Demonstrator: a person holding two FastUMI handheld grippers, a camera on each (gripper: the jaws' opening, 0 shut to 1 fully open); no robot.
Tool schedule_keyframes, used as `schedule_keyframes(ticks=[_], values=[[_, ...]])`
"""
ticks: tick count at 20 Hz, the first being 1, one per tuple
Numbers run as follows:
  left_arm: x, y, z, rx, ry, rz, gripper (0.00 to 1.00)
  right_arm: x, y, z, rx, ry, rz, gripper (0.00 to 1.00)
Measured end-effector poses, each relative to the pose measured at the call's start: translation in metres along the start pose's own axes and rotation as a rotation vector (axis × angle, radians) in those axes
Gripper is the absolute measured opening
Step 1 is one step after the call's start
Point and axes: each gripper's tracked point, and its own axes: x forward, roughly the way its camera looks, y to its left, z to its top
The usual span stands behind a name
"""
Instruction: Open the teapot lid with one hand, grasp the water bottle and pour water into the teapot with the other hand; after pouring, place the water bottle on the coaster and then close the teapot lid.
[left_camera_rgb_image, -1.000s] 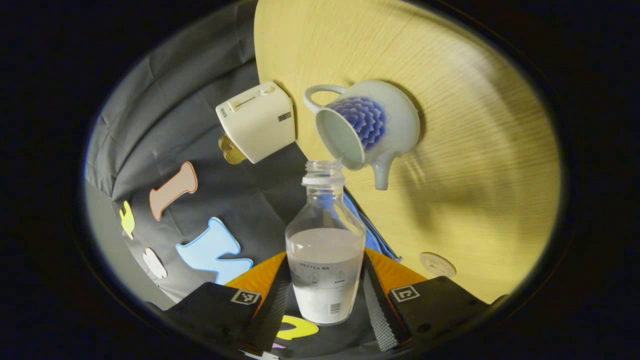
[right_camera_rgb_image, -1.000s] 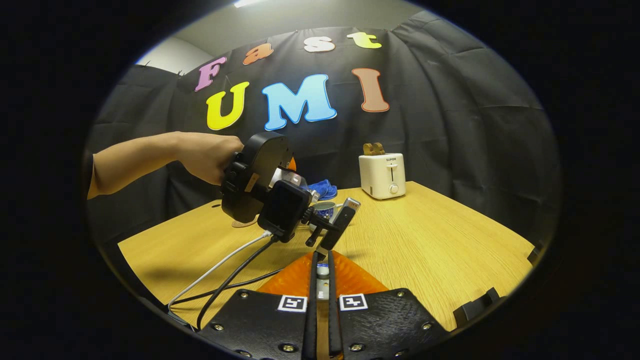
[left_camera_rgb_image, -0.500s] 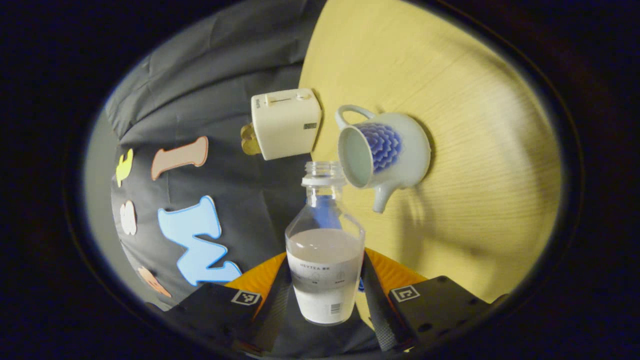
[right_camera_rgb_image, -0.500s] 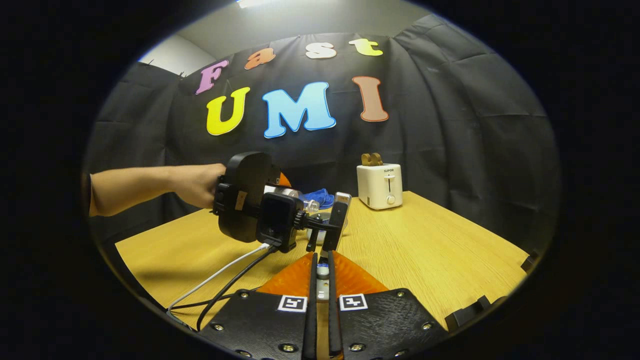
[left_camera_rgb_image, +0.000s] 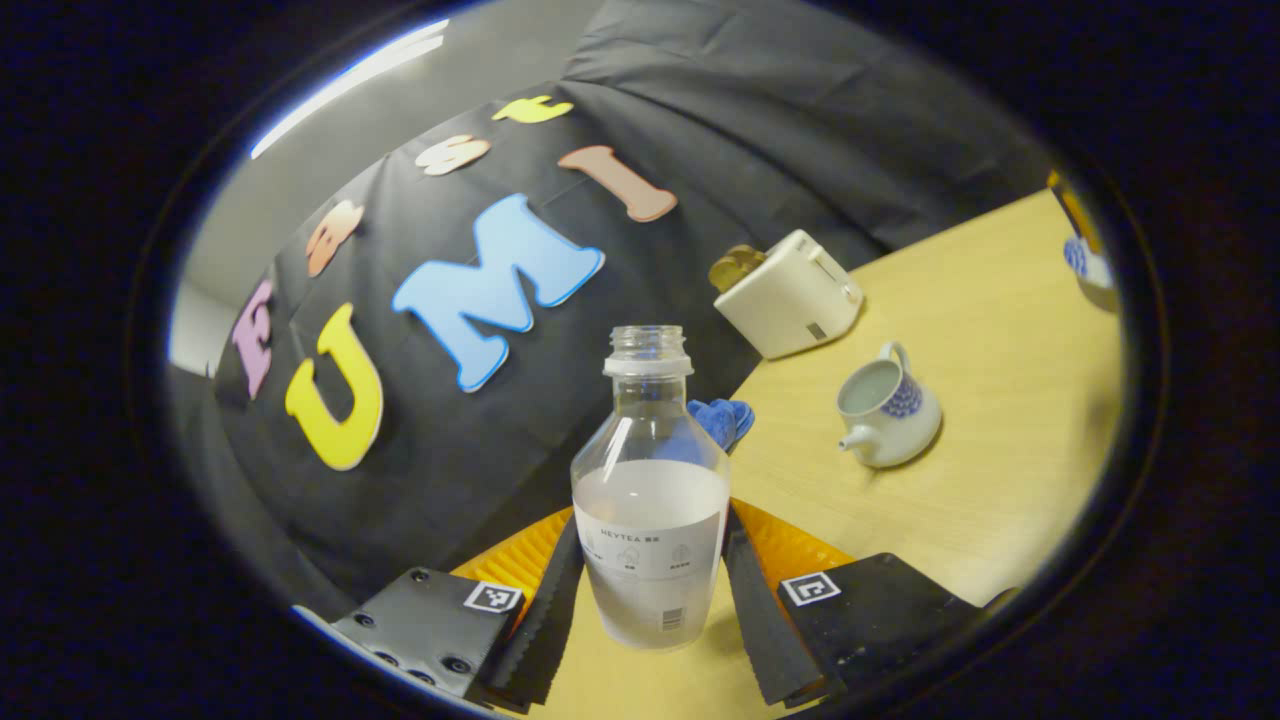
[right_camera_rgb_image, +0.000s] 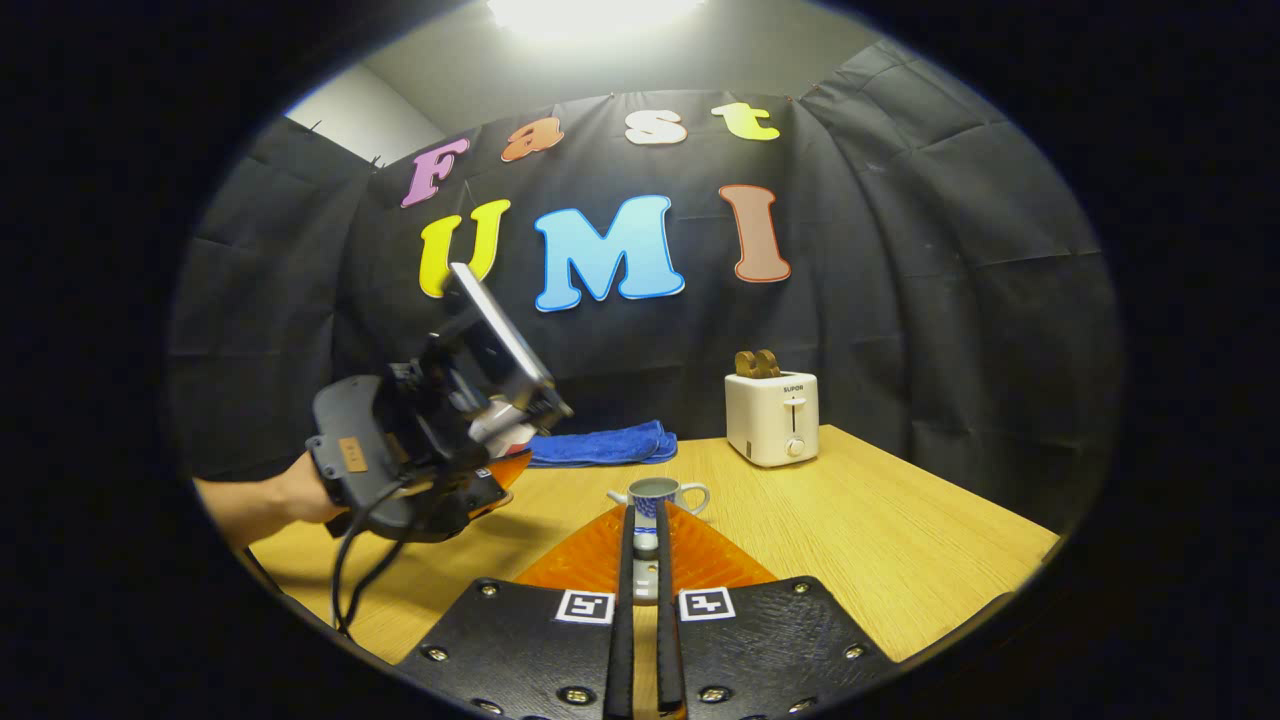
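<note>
The clear plastic water bottle (left_camera_rgb_image: 650, 500), uncapped and part full, is clamped upright in the left claw (left_camera_rgb_image: 650, 600). The small white lid (right_camera_rgb_image: 646, 541) is pinched by the right claw (right_camera_rgb_image: 640, 560) near the open blue-and-white ceramic teapot (left_camera_rgb_image: 886, 408). Water could be spilled if the bottle is tilted during placement.

A clear, smooth plastic water bottle (left_camera_rgb_image: 650, 490) sits between the left gripper's (left_camera_rgb_image: 650, 600) ridged fingers (left_camera_rgb_image: 755, 610). Ahead to its right, a glossy glazed ceramic teapot (left_camera_rgb_image: 887, 405) stands on a matt wood-grain table (left_camera_rgb_image: 990, 330). Beyond are a smooth plastic-looking toaster (left_camera_rgb_image: 790, 295) and soft blue cloth (left_camera_rgb_image: 722, 418).
</note>
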Motion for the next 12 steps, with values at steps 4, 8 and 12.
schedule_keyframes(ticks=[4, 8, 12], values=[[-0.044, 0.043, -0.031, -0.393, -0.014, 0.084, 0.87, 0.038, 0.007, -0.012, -0.023, 0.01, -0.009, 0.1], [-0.044, 0.071, -0.062, -0.577, -0.012, 0.15, 0.87, 0.051, 0.015, -0.019, -0.032, 0.035, -0.003, 0.09], [-0.019, 0.096, -0.059, -0.555, -0.057, 0.185, 0.86, 0.054, 0.013, -0.02, -0.035, 0.038, -0.006, 0.09]])
